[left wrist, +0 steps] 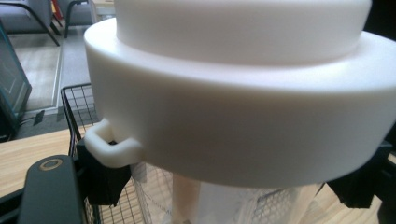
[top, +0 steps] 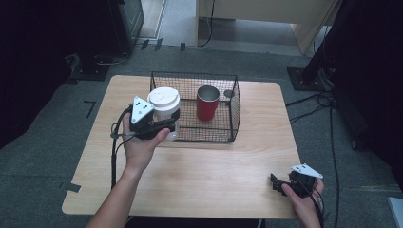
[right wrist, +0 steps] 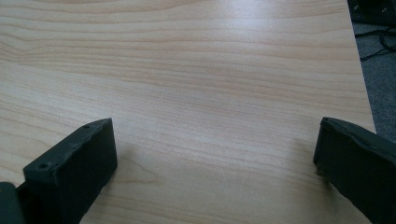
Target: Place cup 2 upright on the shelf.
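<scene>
Placing step, as judged: the left gripper (top: 164, 127), clamped on a lidded cup (top: 164, 102) at the wire basket's (top: 235, 111) left edge, must next lower it beside the red cup (top: 207, 102); the right gripper (top: 280, 184) rests apart on the table (top: 209, 171).

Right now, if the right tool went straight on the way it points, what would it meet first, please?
Nothing, it seems: the right tool stands open over the bare wooden table, and its path looks free to the table's far edge.
</scene>
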Demonstrator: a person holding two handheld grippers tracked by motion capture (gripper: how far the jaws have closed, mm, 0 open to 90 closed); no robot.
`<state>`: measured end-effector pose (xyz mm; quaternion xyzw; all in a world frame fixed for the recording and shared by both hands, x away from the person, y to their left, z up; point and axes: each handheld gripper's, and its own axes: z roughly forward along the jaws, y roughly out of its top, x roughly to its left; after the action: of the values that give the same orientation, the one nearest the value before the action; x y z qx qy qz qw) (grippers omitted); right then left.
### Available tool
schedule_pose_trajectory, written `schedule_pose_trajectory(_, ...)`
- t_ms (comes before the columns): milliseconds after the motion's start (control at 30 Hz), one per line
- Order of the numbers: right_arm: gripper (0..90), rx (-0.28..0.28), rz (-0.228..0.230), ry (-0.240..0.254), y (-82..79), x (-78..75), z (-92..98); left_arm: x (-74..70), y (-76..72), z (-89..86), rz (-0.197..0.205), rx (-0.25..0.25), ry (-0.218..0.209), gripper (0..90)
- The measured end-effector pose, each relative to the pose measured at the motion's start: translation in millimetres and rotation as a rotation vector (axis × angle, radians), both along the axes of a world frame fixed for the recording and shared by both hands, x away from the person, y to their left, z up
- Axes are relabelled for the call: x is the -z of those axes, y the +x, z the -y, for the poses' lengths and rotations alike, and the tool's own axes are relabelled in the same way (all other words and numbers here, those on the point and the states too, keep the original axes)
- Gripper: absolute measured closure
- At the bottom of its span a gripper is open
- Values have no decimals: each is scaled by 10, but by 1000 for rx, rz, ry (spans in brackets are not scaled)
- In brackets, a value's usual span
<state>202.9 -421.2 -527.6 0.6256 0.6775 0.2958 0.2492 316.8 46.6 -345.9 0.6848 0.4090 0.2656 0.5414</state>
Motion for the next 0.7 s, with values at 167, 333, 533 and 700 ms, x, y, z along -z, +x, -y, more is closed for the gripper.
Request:
schedule_pose_trajectory(167, 0, 1, 1, 0, 1, 0, 1, -59, 67, 11, 13, -6, -1, 167)
schedule_pose_trajectory(333, 0, 0, 2, 0, 1, 0, 1, -91, 158, 37, 19, -9, -7, 167)
schedule_pose_trajectory(533, 0, 1, 2, 2, -1, 0, 4, -108, 254, 107, 39, -11, -2, 167)
schedule_pose_trajectory(700, 0, 1, 2, 2, -1, -1, 4, -64, 369, 169, 49, -19, 8, 167)
